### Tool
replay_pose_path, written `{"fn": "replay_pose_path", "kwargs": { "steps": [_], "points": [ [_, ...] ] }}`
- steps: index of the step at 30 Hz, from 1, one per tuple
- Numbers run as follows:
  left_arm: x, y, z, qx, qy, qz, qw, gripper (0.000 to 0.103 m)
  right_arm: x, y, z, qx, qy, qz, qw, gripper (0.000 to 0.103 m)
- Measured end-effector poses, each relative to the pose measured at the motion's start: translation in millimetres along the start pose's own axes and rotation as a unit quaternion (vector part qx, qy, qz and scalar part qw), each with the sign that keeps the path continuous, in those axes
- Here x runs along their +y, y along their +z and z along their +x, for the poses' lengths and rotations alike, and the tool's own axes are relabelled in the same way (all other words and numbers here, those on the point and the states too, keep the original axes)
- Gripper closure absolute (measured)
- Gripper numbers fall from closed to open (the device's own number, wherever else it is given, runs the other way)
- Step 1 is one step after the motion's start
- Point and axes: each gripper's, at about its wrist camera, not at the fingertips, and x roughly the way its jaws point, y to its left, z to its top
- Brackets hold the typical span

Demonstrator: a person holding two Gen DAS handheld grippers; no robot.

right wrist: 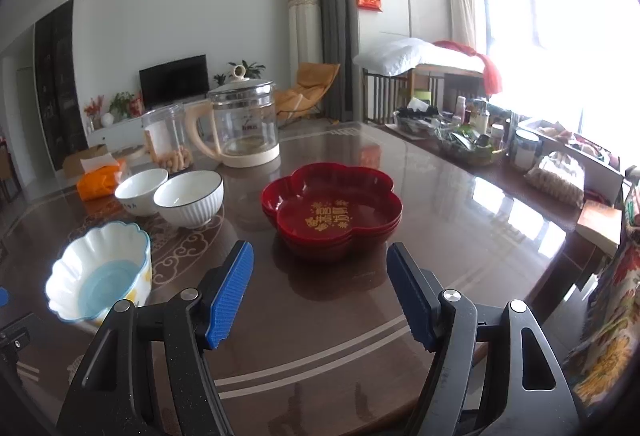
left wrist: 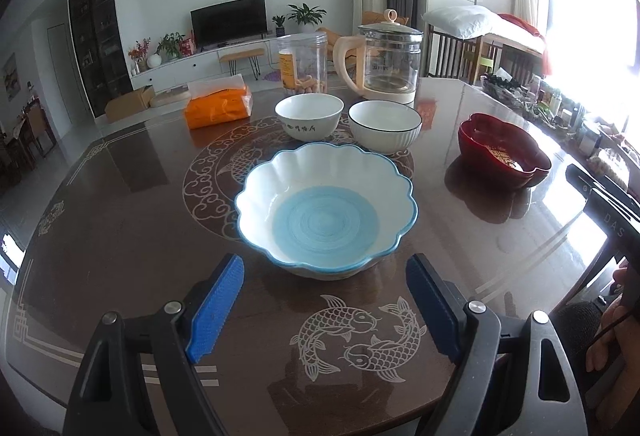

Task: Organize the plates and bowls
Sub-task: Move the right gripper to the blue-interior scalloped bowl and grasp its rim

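On the brown table [left wrist: 120,220], the scalloped bowl [left wrist: 326,206] lay straight ahead of the left gripper [left wrist: 324,310], nearer the table's middle; both grippers were released, right gripper [right wrist: 320,296] facing the red plates [right wrist: 332,212].

We see a living rm w/ white walls: flat TV [left wrist: 229,18] on a low white cabinet [left wrist: 192,66], potted plants beside it, dark shelving [left wrist: 98,36] at left, grey curtain [right wrist: 334,24], orange lounge chair [right wrist: 306,90], bright window [right wrist: 560,48] at right flooding the glossy brown tabletop [right wrist: 460,204] w/ glare
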Motion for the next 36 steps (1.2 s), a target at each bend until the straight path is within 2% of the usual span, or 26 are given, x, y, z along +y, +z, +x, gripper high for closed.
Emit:
{"fn": "replay_pose_path", "kwargs": {
  "steps": [6, 9, 11, 14, 16, 18, 20, 22, 24, 27, 29, 30, 31, 32, 33, 35, 36],
  "points": [
    [35.0, 13.2, -4.4, -0.018, 0.019, -0.051, 0.9984, 0.020, -4.1, 0.0, 0.1, 0.002, 0.002, 0.008, 1.000, 0.029],
    [62.7, 12.7, -2.0, -0.019, 0.034, -0.082, 0.9959, 0.015, -5.1, -0.5, 0.2, 0.003, 0.004, 0.012, 1.000, 0.029],
    [80.9, 10.1, 5.2, -0.006, 0.035, -0.103, 0.9941, 0.015, -4.3, -0.5, 2.7, 0.009, 0.006, 0.011, 1.000, 0.029],
    [102.6, 9.7, 23.3, 0.036, 0.007, -0.128, 0.9911, 0.015, 0.0, 0.9, 11.9, 0.032, 0.019, 0.003, 0.999, 0.029],
    [109.5, 14.4, 40.7, 0.072, -0.027, -0.140, 0.9871, 0.015, 7.3, 6.3, 24.9, 0.068, 0.065, 0.003, 0.996, 0.029],
    [108.4, 21.6, 62.8, 0.110, -0.048, -0.134, 0.9838, 0.015, 20.7, 16.6, 42.4, 0.111, 0.131, 0.015, 0.985, 0.029],
    [103.1, 29.1, 79.9, 0.128, -0.040, -0.122, 0.9834, 0.015, 44.6, 28.1, 59.8, 0.149, 0.179, 0.010, 0.972, 0.029],
    [102.0, 33.5, 92.0, 0.136, -0.034, -0.124, 0.9823, 0.016, 77.0, 36.1, 78.7, 0.191, 0.216, -0.021, 0.957, 0.029],
    [103.0, 37.7, 102.4, 0.139, -0.044, -0.135, 0.9801, 0.017, 104.2, 37.9, 93.2, 0.222, 0.241, -0.045, 0.944, 0.032],
    [98.2, 40.8, 119.5, 0.151, -0.039, -0.131, 0.9791, 0.031, 130.3, 34.3, 111.7, 0.253, 0.246, -0.067, 0.933, 0.032],
    [94.7, 40.1, 132.2, 0.168, -0.044, -0.127, 0.9766, 0.046, 141.6, 29.6, 126.5, 0.275, 0.239, -0.073, 0.928, 0.038],
    [93.3, 38.9, 138.3, 0.177, -0.044, -0.128, 0.9748, 0.051, 145.6, 26.0, 134.6, 0.290, 0.233, -0.076, 0.925, 0.048],
    [92.3, 37.7, 143.9, 0.185, -0.048, -0.130, 0.9729, 0.061, 149.0, 21.7, 143.1, 0.309, 0.231, -0.076, 0.919, 0.060],
    [91.3, 36.1, 149.0, 0.192, -0.051, -0.131, 0.9712, 0.069, 150.8, 17.4, 151.2, 0.326, 0.231, -0.072, 0.914, 0.064],
    [90.2, 34.6, 152.1, 0.197, -0.052, -0.131, 0.9703, 0.072, 151.7, 13.5, 157.6, 0.341, 0.229, -0.071, 0.909, 0.068],
    [88.6, 33.1, 154.5, 0.196, -0.055, -0.129, 0.9704, 0.088, 153.3, 8.5, 164.0, 0.349, 0.228, -0.073, 0.906, 0.079],
    [88.8, 32.6, 154.5, 0.194, -0.047, -0.128, 0.9715, 0.090, 154.0, 7.6, 165.7, 0.350, 0.236, -0.069, 0.904, 0.085]
  ]
}}
